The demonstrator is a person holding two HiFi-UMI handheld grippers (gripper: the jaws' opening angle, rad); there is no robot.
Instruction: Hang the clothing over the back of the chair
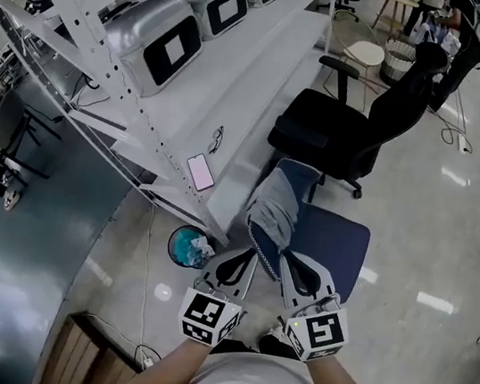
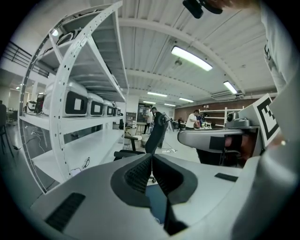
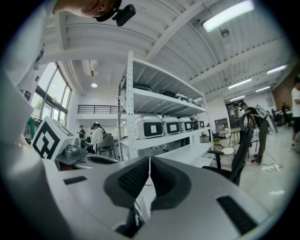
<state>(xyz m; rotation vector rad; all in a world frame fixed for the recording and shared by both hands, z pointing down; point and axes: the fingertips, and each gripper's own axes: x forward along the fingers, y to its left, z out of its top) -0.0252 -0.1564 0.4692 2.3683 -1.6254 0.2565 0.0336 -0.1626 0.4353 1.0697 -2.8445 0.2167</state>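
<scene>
The clothing (image 1: 273, 210), a grey garment with a dark blue part, hangs bunched in front of me in the head view, over the left side of a blue chair (image 1: 336, 242). My left gripper (image 1: 251, 250) and right gripper (image 1: 285, 252) sit side by side at its near edge, both shut on the fabric. In the left gripper view the jaws of my left gripper (image 2: 152, 155) meet at the tips, and blue cloth (image 2: 157, 204) shows in the gap below them. The right gripper (image 3: 149, 160) looks the same in its own view, with pale fabric (image 3: 139, 205) below its closed tips.
A black office chair (image 1: 339, 139) stands beyond the blue one. A white bench (image 1: 257, 81) with shelving runs along the left, with a pink phone (image 1: 200, 171) and glasses (image 1: 217, 138) on it. A teal bin (image 1: 188, 246) stands by its leg. People are far off.
</scene>
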